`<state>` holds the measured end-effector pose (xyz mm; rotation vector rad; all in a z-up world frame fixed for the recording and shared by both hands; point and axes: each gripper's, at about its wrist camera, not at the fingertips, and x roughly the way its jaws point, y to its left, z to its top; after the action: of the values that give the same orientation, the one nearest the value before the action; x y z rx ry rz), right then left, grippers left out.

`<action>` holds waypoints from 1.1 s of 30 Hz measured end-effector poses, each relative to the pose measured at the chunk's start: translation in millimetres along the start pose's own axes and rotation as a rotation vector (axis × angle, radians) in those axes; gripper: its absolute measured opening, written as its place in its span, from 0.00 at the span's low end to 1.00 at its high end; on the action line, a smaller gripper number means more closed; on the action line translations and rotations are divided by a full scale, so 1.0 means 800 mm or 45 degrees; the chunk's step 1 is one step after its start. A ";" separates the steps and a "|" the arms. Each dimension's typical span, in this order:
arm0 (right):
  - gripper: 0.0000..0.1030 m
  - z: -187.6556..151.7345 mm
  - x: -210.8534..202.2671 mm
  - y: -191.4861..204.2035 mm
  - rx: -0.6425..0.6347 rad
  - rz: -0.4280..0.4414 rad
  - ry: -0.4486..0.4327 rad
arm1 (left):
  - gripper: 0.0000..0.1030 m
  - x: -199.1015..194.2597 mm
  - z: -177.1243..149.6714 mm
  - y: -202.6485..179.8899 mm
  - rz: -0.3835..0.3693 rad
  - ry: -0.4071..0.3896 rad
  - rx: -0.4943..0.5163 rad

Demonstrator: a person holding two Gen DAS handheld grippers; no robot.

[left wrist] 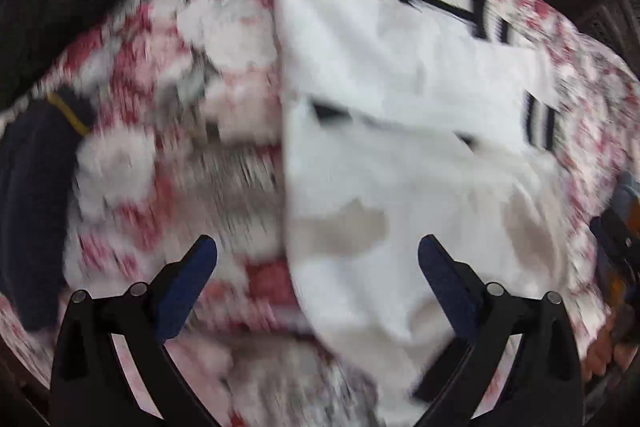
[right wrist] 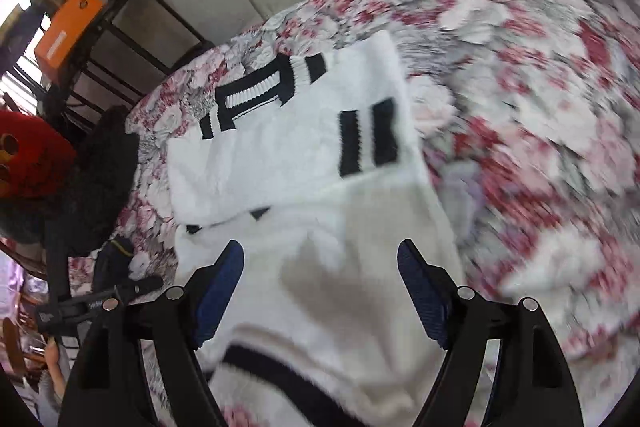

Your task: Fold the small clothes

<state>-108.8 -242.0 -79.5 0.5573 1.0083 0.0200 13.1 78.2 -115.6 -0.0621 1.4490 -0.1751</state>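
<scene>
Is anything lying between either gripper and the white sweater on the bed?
Nothing visible. The white sweater lies bare on the floral bedspread, directly under the open right gripper. The left gripper, also open, hangs over its edge. The dark garment sits off aside.

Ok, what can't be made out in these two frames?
- Sweater near hem: left view, hidden behind the left tongs and cut by the bottom edge.
- Bedspread pattern: right view, smeared by motion blur on the right.
- Dark cloth: left view, cut by the left edge, kind unclear.
- Right tongs: open above the sweater; contact with it unclear.
</scene>
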 end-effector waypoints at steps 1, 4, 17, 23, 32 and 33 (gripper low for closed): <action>0.77 -0.007 -0.017 -0.006 0.004 0.009 -0.010 | 0.95 -0.004 -0.019 -0.004 -0.034 0.013 -0.002; 0.77 -0.034 -0.061 -0.024 0.028 0.038 -0.025 | 0.95 -0.002 -0.070 -0.012 -0.143 0.079 -0.014; 0.77 -0.093 -0.069 -0.068 0.211 0.115 0.079 | 0.95 0.026 -0.112 -0.044 -0.447 0.221 -0.159; 0.77 -0.099 -0.060 -0.073 0.261 0.150 0.103 | 0.95 0.045 -0.104 -0.068 -0.483 0.268 -0.133; 0.76 -0.119 -0.045 -0.069 0.283 0.149 0.191 | 0.57 0.032 -0.113 -0.066 -0.494 0.252 -0.105; 0.77 -0.120 -0.042 -0.068 0.276 0.145 0.206 | 0.61 0.041 -0.114 -0.063 -0.495 0.284 -0.121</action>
<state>-217.0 -256.1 -116.0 0.8210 1.1426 0.0579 -78.1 28.9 -151.3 -0.4145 1.6573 -0.4419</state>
